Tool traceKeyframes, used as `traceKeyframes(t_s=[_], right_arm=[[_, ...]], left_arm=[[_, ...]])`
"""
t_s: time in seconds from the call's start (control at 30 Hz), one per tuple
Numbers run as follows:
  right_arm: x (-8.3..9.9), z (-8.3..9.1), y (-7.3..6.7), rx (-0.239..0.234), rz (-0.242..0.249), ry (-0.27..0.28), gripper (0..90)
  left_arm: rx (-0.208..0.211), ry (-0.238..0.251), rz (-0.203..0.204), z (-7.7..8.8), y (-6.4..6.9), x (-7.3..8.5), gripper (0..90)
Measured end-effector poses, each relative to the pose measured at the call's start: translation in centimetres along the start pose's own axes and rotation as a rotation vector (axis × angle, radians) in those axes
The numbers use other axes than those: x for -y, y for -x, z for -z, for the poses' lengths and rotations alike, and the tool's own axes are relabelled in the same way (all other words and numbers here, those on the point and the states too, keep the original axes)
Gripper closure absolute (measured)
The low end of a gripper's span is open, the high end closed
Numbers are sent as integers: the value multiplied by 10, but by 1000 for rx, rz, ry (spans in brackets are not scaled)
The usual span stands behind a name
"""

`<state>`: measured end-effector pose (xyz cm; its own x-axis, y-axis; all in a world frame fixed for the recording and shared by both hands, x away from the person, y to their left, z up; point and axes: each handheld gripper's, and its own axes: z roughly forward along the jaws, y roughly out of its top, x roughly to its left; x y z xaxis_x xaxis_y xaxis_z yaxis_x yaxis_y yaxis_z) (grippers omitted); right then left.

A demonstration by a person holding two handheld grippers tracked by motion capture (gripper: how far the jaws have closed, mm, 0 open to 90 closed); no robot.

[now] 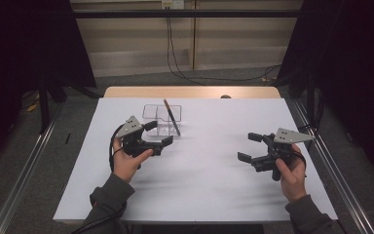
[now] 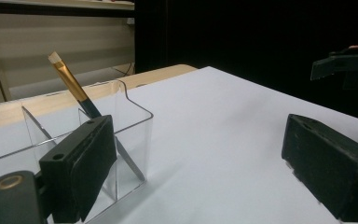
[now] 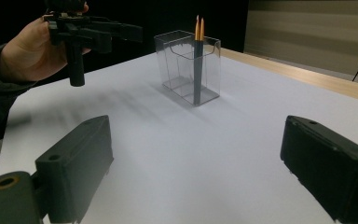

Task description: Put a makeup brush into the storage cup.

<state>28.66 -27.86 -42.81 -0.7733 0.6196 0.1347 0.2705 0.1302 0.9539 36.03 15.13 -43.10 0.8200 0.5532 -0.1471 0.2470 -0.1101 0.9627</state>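
The left gripper (image 1: 157, 134), jaws spread and holding nothing, is hovering just beside the clear organizer (image 1: 162, 120), where the paintbrush (image 1: 172, 117) is standing, leaning bristles-up. The right gripper (image 1: 249, 146), equally released, is waiting well apart, so the left is nearer.

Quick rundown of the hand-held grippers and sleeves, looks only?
Both hand-held grippers, left and right, are black, with two blocky flat-faced jaws that have small holes along the top edge and a pistol-style handle. Each carries a grey three-cornered plate on top. A black cable trails from the left one along the forearm. The sleeves are dark grey with ribbed cuffs.
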Motion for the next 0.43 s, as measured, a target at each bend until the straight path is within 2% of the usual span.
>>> traceKeyframes(t_s=[0.43], right_arm=[[1,0,2,3,2,-5,84]], left_arm=[[2,0,-3,0,0,2,90]])
